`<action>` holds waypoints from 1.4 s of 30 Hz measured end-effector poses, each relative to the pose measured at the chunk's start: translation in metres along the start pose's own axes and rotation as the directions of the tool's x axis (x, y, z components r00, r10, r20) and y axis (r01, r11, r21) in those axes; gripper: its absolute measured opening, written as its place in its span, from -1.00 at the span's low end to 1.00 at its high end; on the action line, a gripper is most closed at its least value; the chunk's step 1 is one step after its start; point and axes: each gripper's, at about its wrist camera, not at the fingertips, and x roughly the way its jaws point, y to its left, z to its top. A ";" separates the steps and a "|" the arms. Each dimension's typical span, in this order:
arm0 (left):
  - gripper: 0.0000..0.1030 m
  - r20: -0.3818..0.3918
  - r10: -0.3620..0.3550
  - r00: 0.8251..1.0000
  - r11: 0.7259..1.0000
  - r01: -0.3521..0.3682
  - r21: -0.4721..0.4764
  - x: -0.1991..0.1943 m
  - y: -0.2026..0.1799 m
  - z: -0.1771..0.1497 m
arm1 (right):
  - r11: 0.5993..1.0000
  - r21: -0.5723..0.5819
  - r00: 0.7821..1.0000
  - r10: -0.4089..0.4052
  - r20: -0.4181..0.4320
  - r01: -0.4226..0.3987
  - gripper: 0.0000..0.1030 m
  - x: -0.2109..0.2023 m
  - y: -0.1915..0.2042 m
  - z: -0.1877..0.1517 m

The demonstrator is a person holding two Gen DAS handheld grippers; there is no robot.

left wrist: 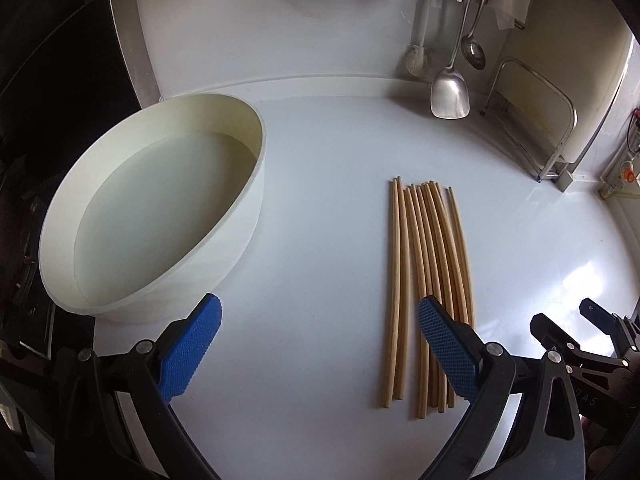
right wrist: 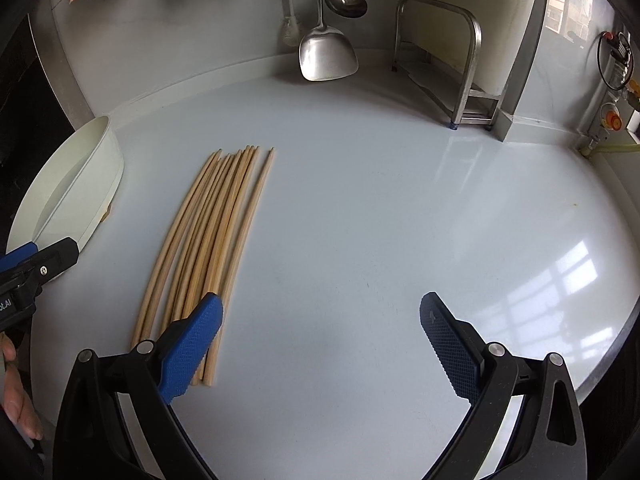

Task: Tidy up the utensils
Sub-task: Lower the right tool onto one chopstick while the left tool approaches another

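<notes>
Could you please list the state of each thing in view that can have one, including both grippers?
left gripper: open, holding nothing, above the counter.
right gripper: open, holding nothing.
chopsticks: lying flat on the counter in a loose side-by-side bundle, not yet gripped.
white container: upright, nothing inside.
metal spatula: hanging against the wall.
ladle: hanging beside the spatula.

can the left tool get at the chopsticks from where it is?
Probably yes. The left tool is open and empty, and the chopsticks lie flat on the counter just ahead, under its right finger. Nothing lies between; the tub sits off to the left.
</notes>
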 end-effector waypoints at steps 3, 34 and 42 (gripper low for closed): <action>0.88 0.041 0.003 0.999 1.000 -0.002 -0.019 0.004 0.005 0.002 | 1.000 0.015 1.000 -0.008 0.005 0.008 0.84 0.015 0.005 0.004; 0.88 0.000 -0.005 1.000 0.999 0.005 0.049 0.059 -0.013 -0.015 | 0.987 -0.078 0.990 -0.138 0.016 0.139 0.83 0.058 0.025 0.008; 0.88 -0.040 0.027 0.999 0.998 -0.025 0.065 0.076 -0.022 -0.018 | 0.987 -0.090 0.991 -0.130 0.038 0.133 0.83 0.056 0.009 0.008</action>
